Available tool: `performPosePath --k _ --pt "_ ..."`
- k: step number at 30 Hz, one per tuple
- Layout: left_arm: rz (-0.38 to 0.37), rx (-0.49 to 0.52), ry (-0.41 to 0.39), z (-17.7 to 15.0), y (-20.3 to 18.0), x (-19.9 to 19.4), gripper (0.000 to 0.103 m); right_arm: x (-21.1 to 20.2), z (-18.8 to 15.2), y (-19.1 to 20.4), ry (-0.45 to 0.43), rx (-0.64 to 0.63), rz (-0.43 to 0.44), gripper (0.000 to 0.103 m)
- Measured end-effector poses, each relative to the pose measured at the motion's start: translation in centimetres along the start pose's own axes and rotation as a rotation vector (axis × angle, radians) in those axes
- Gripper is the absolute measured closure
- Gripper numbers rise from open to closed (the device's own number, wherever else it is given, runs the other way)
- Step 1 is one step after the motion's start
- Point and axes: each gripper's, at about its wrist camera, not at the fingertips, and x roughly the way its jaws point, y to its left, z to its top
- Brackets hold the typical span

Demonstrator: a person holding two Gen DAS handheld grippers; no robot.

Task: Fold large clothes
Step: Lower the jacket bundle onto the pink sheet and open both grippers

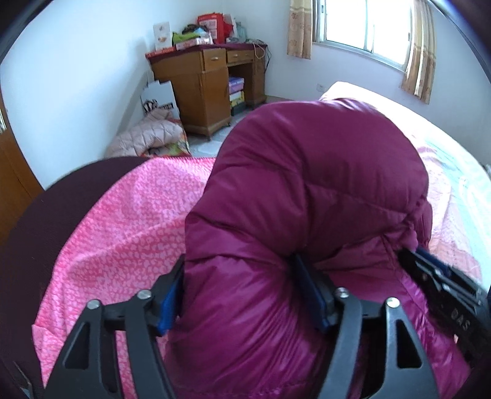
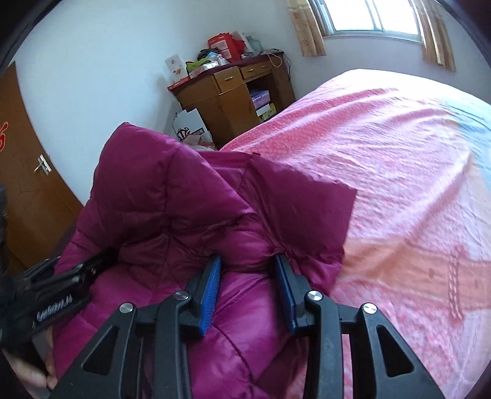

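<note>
— Whereabouts of the down jacket (image 1: 307, 184)?

— On the bed (image 2: 399, 153), at the near edge, heaped over the pink patterned cover. Magenta, quilted, shiny. Bunched up high in the left view, with one flap spread flat on the cover in the right view.

— And the left tool (image 1: 239, 267)?

— Set wide, yet stuffed full with a fat roll of the jacket. Blue pads (image 1: 170, 304) hard against the padding on both sides, with creases fanning out from the inner one. Gripping, then, not idle.

— Right tool (image 2: 248, 261)?

— Narrower. Pinched on a thinner fold of the same jacket, with puckers at both tips. Just beside the left tool, both angled down toward the bed.

— Anything of the person?

— Only part of a hand (image 2: 27, 371), at the lower left corner of the right view, under the left tool's body.

— Around the bed?

— A wooden table (image 1: 196, 86) against the far wall, piled with boxes and bags on top, more boxes in its open bay. A pale pink quilted coat (image 1: 147, 138) dumped on the floor near it, next to a white paper bag (image 1: 159, 98). A window (image 1: 362, 24) with beige curtains beyond the far end of the bed. A brown door (image 2: 27, 159) at the left.
</note>
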Motion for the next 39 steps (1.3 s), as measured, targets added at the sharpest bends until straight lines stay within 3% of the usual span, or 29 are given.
performPosePath --k 4,9,13,17,21,28,33,39 --pt "0.022 0.032 -0.026 -0.3 -0.7 -0.3 0.029 -2.0 -0.4 -1.2 0.023 0.062 0.011 0.066" --pt "0.036 0.031 -0.033 -0.5 -0.8 -0.4 0.029 -9.9 -1.7 0.9 -0.167 0.071 0.035 0.066" --pt "0.083 0.064 -0.060 -0.7 -1.5 -0.9 0.029 -13.2 -4.6 5.8 -0.212 -0.032 0.092 0.066" --pt "0.073 0.061 -0.071 -1.1 -1.1 -2.2 0.029 -11.2 -8.1 8.6 -0.118 -0.093 0.079 0.066" --pt "0.082 0.097 -0.111 -2.1 -0.9 -4.8 0.020 -8.4 -10.0 7.1 -0.060 -0.009 0.104 0.066" --pt "0.108 0.207 -0.166 -5.0 -2.2 -9.8 0.020 -6.9 -10.9 7.5 -0.068 -0.038 0.075 0.065" --pt "0.057 0.208 -0.156 -7.8 -2.2 -12.0 0.016 -7.6 -10.5 7.9 -0.053 0.012 0.071 0.064" --pt "0.014 0.169 -0.182 -9.3 -1.1 -14.4 0.013 -11.3 -11.9 9.6 -0.093 -0.014 0.038 0.050"
